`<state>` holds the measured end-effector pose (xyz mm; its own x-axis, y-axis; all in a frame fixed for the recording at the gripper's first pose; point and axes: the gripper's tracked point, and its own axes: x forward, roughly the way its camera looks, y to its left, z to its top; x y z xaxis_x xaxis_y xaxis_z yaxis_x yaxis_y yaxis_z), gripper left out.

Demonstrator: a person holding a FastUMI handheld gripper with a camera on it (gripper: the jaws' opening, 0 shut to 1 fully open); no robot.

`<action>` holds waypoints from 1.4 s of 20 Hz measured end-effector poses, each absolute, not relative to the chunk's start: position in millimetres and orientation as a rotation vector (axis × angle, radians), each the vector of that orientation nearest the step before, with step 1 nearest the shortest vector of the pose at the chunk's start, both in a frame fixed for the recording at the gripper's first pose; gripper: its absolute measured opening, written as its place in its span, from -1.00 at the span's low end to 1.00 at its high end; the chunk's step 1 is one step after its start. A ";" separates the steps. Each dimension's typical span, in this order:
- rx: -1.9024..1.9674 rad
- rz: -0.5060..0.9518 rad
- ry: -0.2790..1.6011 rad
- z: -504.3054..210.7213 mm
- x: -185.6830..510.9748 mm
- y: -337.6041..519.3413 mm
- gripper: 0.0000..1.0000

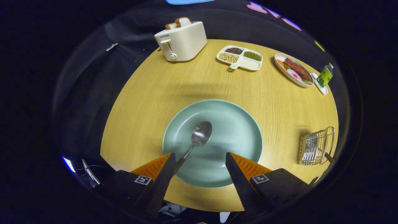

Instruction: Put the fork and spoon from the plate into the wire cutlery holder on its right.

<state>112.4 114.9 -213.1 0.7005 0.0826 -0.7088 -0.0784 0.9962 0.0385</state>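
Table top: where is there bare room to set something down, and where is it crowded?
Bare wood lies between the plate and the toaster, and between the plate and the wire cutlery holder. The far edge is crowded: toaster, divided dish, food plate, bottle. The open tool hovers over the plate; a spoon lies by its left finger.

I see a round wooden table (149, 93). A white toaster (182, 41) with bread (178, 22) in its slots stands at the far edge. Right of the toaster: a divided tray (239, 58) of beans, then a food dish (293, 74), then a green carton (324, 75) on a saucer (320, 84).
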 end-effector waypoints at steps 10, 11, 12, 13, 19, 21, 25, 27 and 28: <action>0.012 0.019 0.919 -257.9 116.4 107.4 0.94; 0.008 0.016 0.907 -254.9 117.5 106.8 0.87; 0.005 0.026 0.919 -258.0 117.0 107.9 0.69; -0.008 0.024 0.928 -258.2 115.7 105.7 0.50; -0.048 0.094 0.989 -263.8 110.7 98.1 -0.64; -0.029 0.175 1.007 -260.8 107.9 101.6 -0.72; 0.021 0.217 0.986 -257.7 111.8 96.7 -0.89; 0.034 0.235 0.981 -250.7 109.3 96.3 -0.89; 0.035 0.245 0.983 -246.7 106.4 95.0 -0.89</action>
